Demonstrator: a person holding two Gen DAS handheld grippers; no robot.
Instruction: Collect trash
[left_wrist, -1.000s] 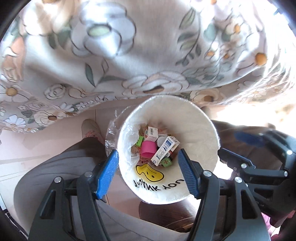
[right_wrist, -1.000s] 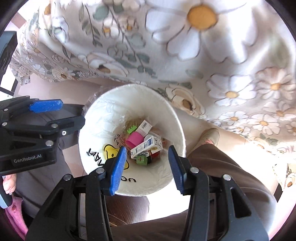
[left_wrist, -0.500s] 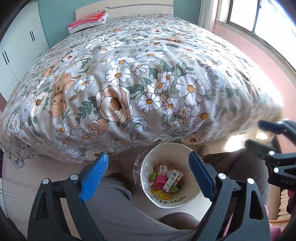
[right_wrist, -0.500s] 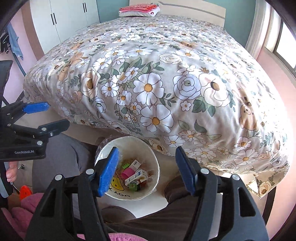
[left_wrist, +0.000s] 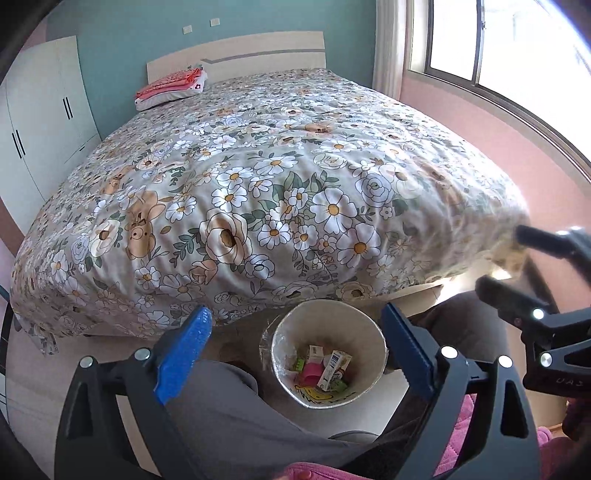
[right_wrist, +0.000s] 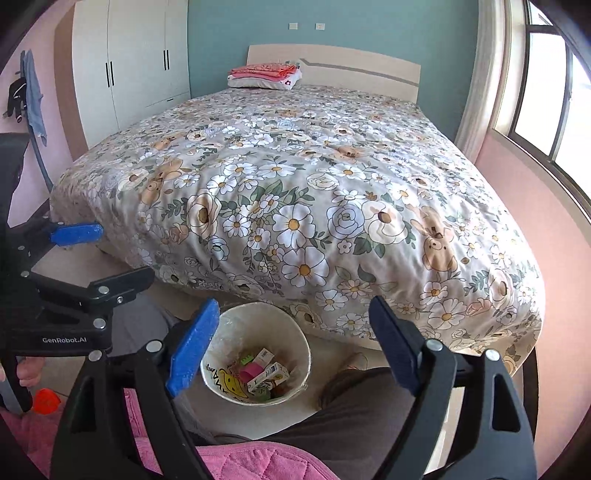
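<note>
A white trash bin (left_wrist: 364, 325) with a clear liner stands on the floor between the person's legs at the foot of the bed; it also shows in the right wrist view (right_wrist: 258, 321). It holds several pieces of trash (left_wrist: 325, 367): small white cartons, a pink cup and green bits, seen too in the right wrist view (right_wrist: 264, 371). My left gripper (left_wrist: 295, 354) is open and empty, high above the bin. My right gripper (right_wrist: 290, 338) is open and empty, also high above it. Each gripper shows at the edge of the other's view.
A large bed with a floral quilt (left_wrist: 266, 177) fills the room ahead, with folded red cloth (right_wrist: 264, 72) at its head. White wardrobes (right_wrist: 122, 66) stand left, a window (left_wrist: 517, 55) right. The person's grey-trousered legs (left_wrist: 229, 413) flank the bin.
Both grippers have risen from just over the bin's rim to well above it and tilted up, so the whole bed and room now show. Both jaws have opened wider.
</note>
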